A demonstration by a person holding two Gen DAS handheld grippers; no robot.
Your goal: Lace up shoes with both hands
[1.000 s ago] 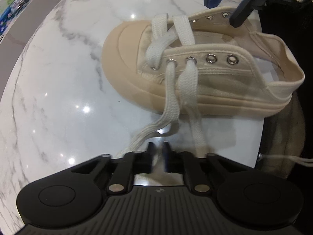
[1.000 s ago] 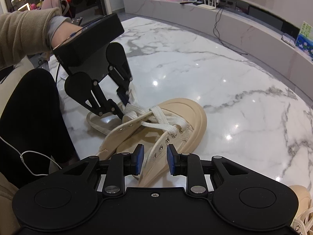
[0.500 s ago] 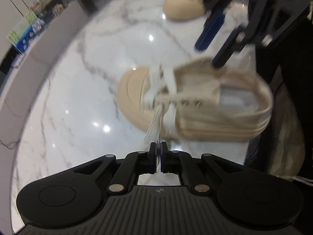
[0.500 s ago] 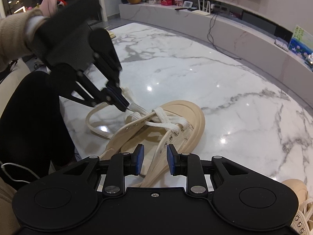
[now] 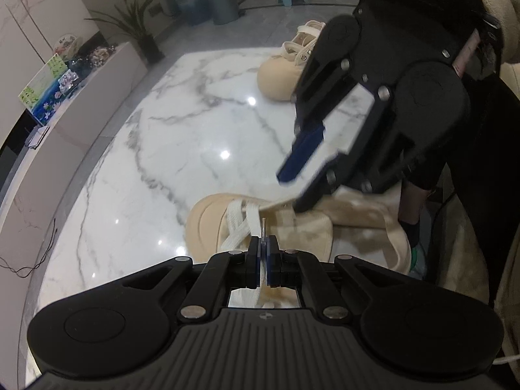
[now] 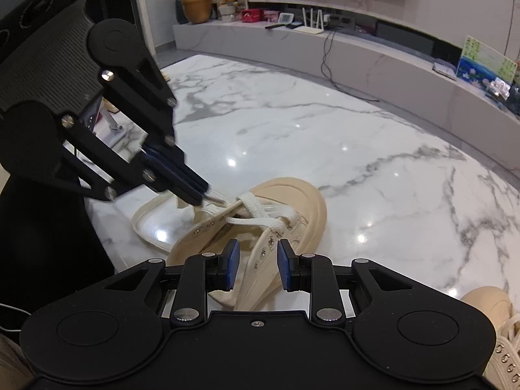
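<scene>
A cream canvas shoe (image 5: 211, 224) (image 6: 302, 201) lies on the white marble table (image 5: 195, 130), toe pointing away from the person. Its white lace (image 5: 239, 224) (image 6: 256, 209) crosses the lowest eyelets. My left gripper (image 5: 263, 256) (image 6: 203, 196) is shut on the lace end, whose tip sticks out just past the pads, above the shoe's near side. My right gripper (image 6: 258, 265) (image 5: 291, 191) hovers over the shoe's opening. Its jaws are closing, with the far eyelet flap below the gap and the pads not pressing on it.
A second cream shoe (image 5: 286, 74) (image 6: 494, 331) sits further along the table. The person's dark trouser leg (image 6: 39, 227) is close to the table's near edge. A long marble shelf (image 6: 373, 58) with small items runs behind the table.
The left gripper has risen and drawn back from the shoe, pulling the lace end up with it. The right gripper has stayed over the shoe.
</scene>
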